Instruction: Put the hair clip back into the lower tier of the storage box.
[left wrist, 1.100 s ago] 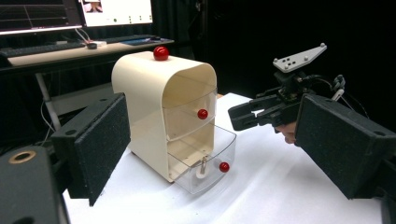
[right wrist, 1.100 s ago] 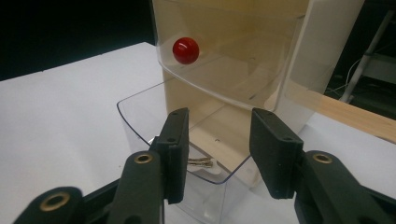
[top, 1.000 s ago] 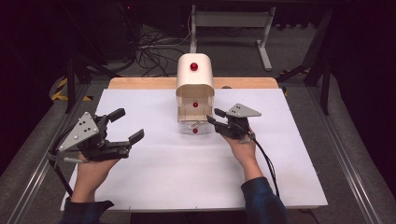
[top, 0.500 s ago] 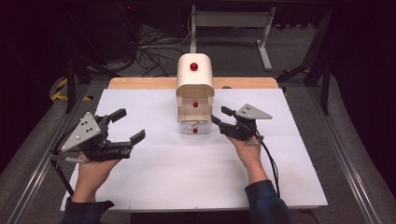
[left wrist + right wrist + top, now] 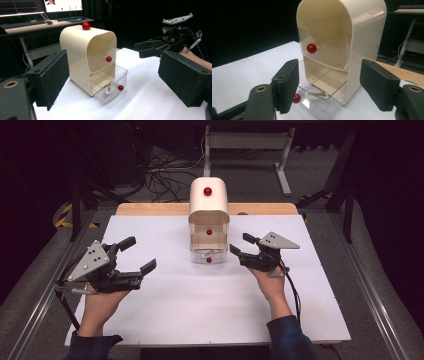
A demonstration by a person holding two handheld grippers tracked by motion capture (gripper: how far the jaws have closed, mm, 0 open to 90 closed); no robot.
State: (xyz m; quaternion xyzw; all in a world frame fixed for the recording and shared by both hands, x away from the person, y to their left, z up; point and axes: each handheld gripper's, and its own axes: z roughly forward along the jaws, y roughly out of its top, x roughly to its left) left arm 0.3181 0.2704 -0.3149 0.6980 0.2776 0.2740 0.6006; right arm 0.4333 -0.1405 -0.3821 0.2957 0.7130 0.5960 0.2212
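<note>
High view shows the small drawer cabinet (image 5: 208,215) mid-surface, its clear bottom drawer (image 5: 208,256) pulled out. The drawer looks light, stiff and slippery, so the red knob (image 5: 209,260) is probably the best hold. The right tongs (image 5: 239,247) have just been opening, empty, just beside it; the left tongs (image 5: 137,254) stand wide, well apart.

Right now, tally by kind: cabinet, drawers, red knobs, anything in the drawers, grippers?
Cream cabinet: 1
Clear drawers: 2, upper drawer closed, lower drawer pulled out
Red knobs: 3, top knob, upper knob, lower knob
Small metal piece in the lower drawer: 1
Grippers: 2, left gripper, right gripper, both open
Total: 9
</note>
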